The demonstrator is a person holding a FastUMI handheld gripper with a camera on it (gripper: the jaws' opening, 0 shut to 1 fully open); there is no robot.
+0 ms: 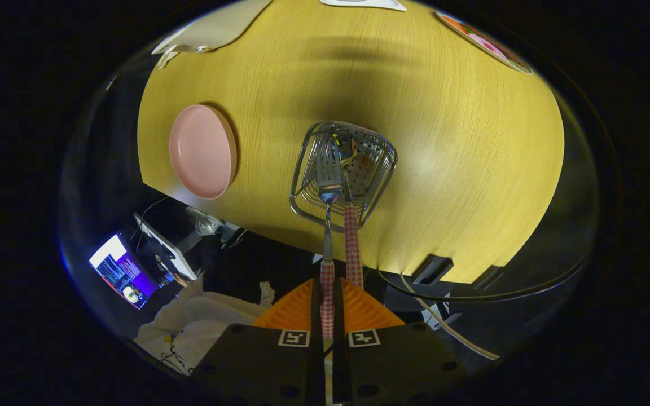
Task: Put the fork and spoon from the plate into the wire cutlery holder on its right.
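Gripper [327, 307] at the near end, looking down past the table edge, fingers [297, 310] squeezed together on a checked red-and-white handle, so clamped tight on the fork [328, 225]. Ran straight ahead from between the fingers, handle first, then a thin metal neck, then the head with its tines reaching into the wire cutlery holder [343, 172]. Couldn't tell if the tines touched the bottom or just hung inside. Right beside the fork, a second checked handle, the spoon [351, 242], leaning out over the holder's near rim with its business end down inside, bowl mostly lost among the wires. Wasn't touched by the fingers as far as could be seen, just sat very close to the fork's handle on the right. Holder itself stood upright on the yellowish wooden table [460, 141], near the front edge, perforated plate at its bottom. Off to the left of the holder, well apart, the pink plate [202, 151], nothing on it. Below the table edge on the left, a lit screen [123, 272] and a pale sleeve [201, 316]; on the right, a cable [471, 293] looping under the edge. Farther back on the table, a pale flat thing [218, 25] at the far left corner, a white sheet [364, 3] at the far middle, and a round thing with pink and orange on it [486, 42] at the far right, too squashed to tell what exactly.
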